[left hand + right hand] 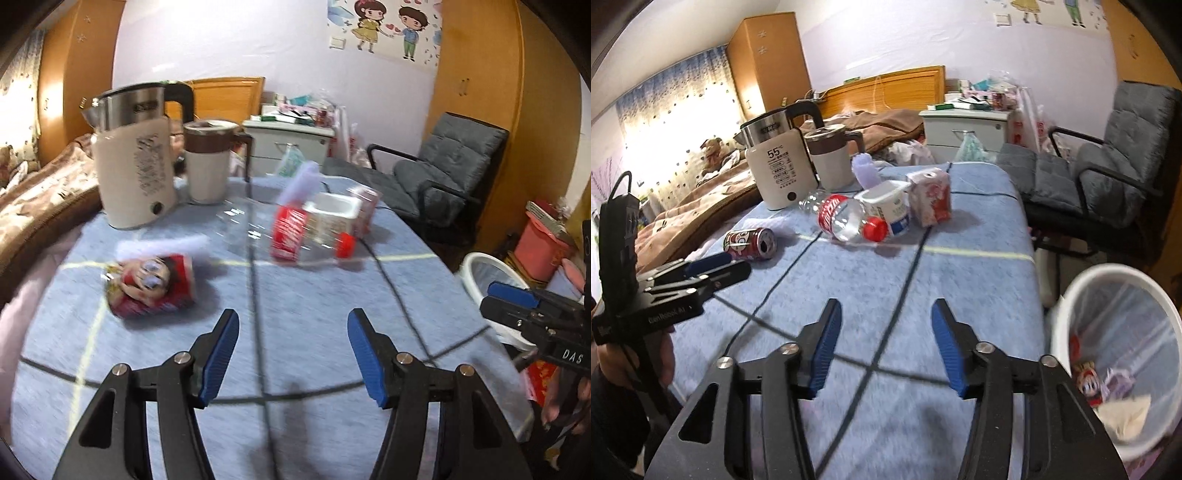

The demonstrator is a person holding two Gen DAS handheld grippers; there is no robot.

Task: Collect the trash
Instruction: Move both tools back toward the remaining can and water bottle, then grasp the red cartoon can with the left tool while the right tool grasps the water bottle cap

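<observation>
So I'm sitting here watching both feeds and both tools are hanging over the blue checked tablecloth (960, 273) with nothing in them: the left gripper (293, 354) is spread wide, and the right gripper (884, 345) is spread wide too. The trash is all lying out ahead of me. The red soda can (750, 243) is lying on its side on the left part of the table, near the left gripper's tips in the right wrist view. Further back the clear plastic bottle (846, 218) with the red cap is lying on its side, touching the white yogurt cup (890, 206), and the pink drink carton (932, 201) is standing just beside that cup. Behind them the white electric kettle (779, 170) and a lidded mug (834, 158) are standing side by side. The white trash bin (1115, 354) is sitting off the table's right edge, already holding some wrappers. The left view is pretty blurry.
</observation>
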